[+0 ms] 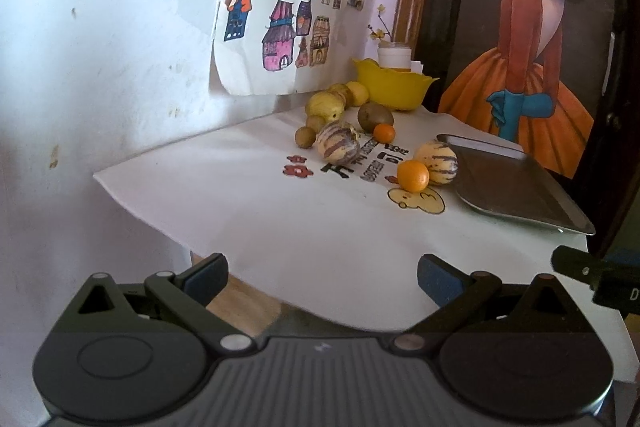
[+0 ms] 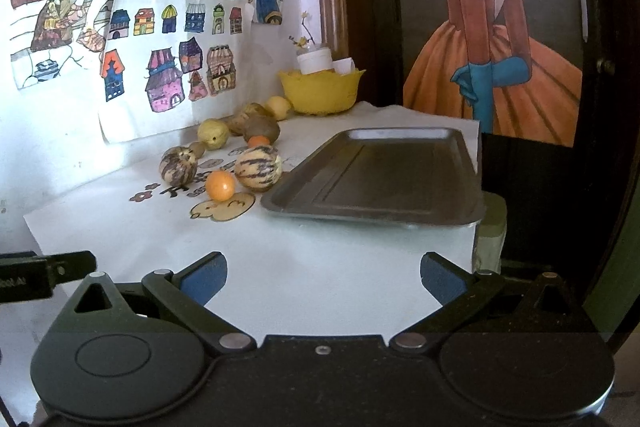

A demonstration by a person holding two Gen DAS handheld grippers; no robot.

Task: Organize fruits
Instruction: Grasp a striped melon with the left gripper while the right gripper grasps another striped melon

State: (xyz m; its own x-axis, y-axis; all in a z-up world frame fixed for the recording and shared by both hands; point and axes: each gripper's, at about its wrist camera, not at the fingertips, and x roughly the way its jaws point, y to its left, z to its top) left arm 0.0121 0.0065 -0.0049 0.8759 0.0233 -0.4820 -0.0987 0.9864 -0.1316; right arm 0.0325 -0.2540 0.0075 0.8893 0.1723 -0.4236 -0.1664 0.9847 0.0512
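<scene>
1. Both my left gripper (image 1: 322,281) and my right gripper (image 2: 323,277) hang with fingers spread wide and nothing between them, low at 6 o'clock in their own views, well short of the fruit.
2. The fruits lie loose on the desk (image 2: 320,259) in a string from about 10 o'clock toward the yellow bowl (image 2: 320,91) at 12. Nearest to me are a small orange (image 2: 219,185) and a striped melon (image 2: 257,167) just beside the metal tray (image 2: 380,179), which holds nothing.
3. Risk: every fruit is round and sits on a paper sheet (image 1: 280,227). A nudge from one finger tip could send the orange rolling off the near edge.
4. Risk: the striped melon looks wide for my spread. A shallow pinch would likely squirt it sideways into the tray rim or the orange.
5. Risk: the sheet overhangs the desk at the front in the left view, so dragging on it could shift the whole row.
6. Risk: my two grippers sit near each other, so reaching for the same fruit could knock them together.
7. Writing: bold dark characters and red flowers are printed on the sheet under the fruit; I cannot read them. A cartoon figure there seems to carry a "3".
</scene>
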